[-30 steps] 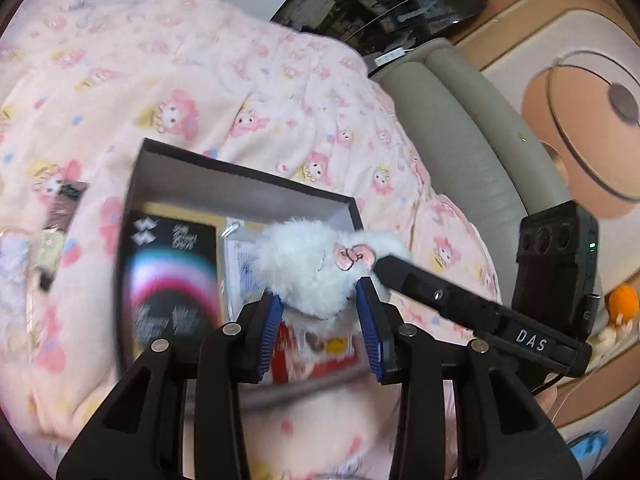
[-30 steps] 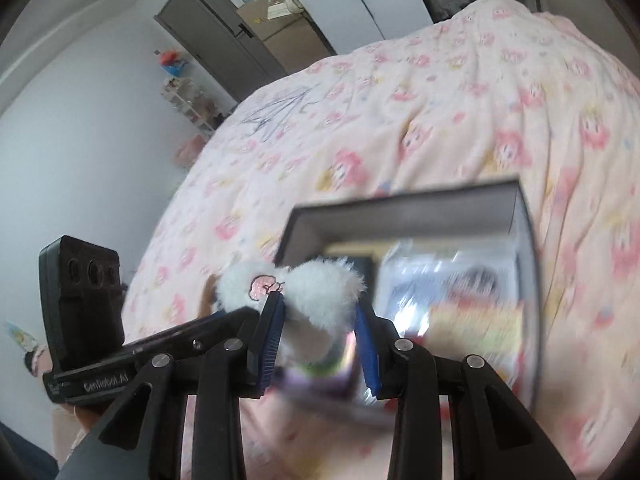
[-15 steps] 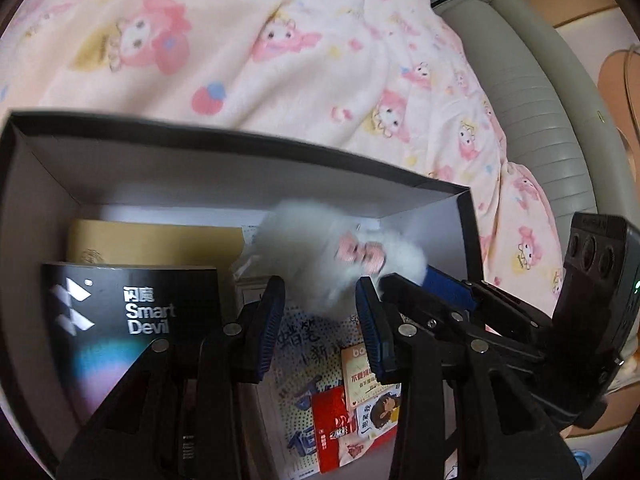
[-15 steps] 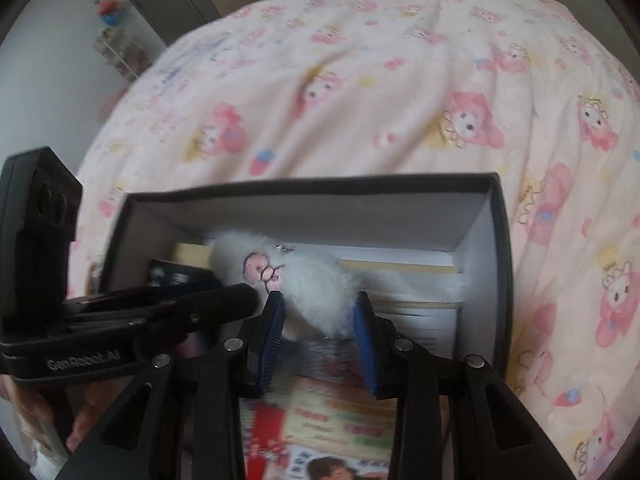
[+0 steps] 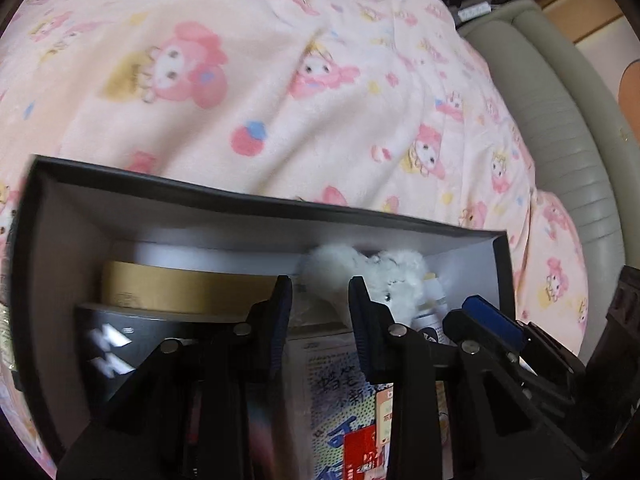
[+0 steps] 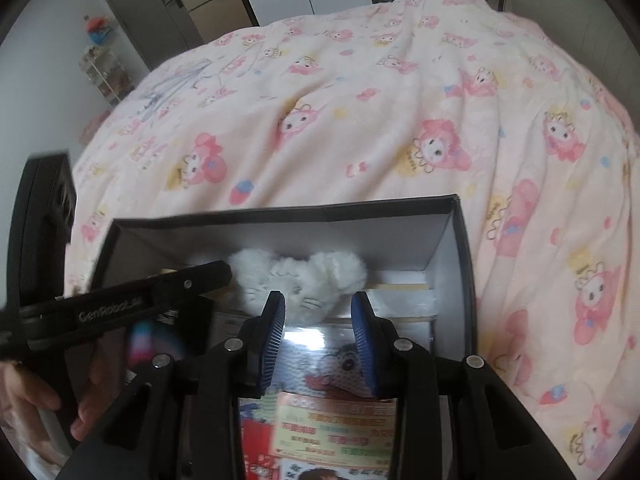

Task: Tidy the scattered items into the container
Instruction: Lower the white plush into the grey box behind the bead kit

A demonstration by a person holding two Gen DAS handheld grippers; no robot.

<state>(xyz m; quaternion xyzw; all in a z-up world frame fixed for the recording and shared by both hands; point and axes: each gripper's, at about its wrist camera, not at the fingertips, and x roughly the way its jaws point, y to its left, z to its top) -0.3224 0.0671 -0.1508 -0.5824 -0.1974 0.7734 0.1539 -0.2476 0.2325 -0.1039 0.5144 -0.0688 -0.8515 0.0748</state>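
A white fluffy plush toy (image 6: 298, 280) lies inside the black cardboard box (image 6: 280, 216) against its far wall; it also shows in the left wrist view (image 5: 384, 276). The box (image 5: 240, 200) holds booklets and packets. My right gripper (image 6: 318, 312) is open just in front of the plush, not gripping it. My left gripper (image 5: 320, 296) is open inside the box, to the left of the plush. The left gripper's arm (image 6: 120, 308) crosses the right wrist view.
The box rests on a pink cartoon-print blanket (image 6: 360, 120) over a bed. A grey padded seat (image 5: 560, 100) lies to the right. In the box are a brown envelope (image 5: 180, 288), a dark booklet (image 5: 120, 340) and printed packets (image 6: 332, 420).
Both grippers carried the plush down into the box and opened. The plush now lies free against the box's far wall.
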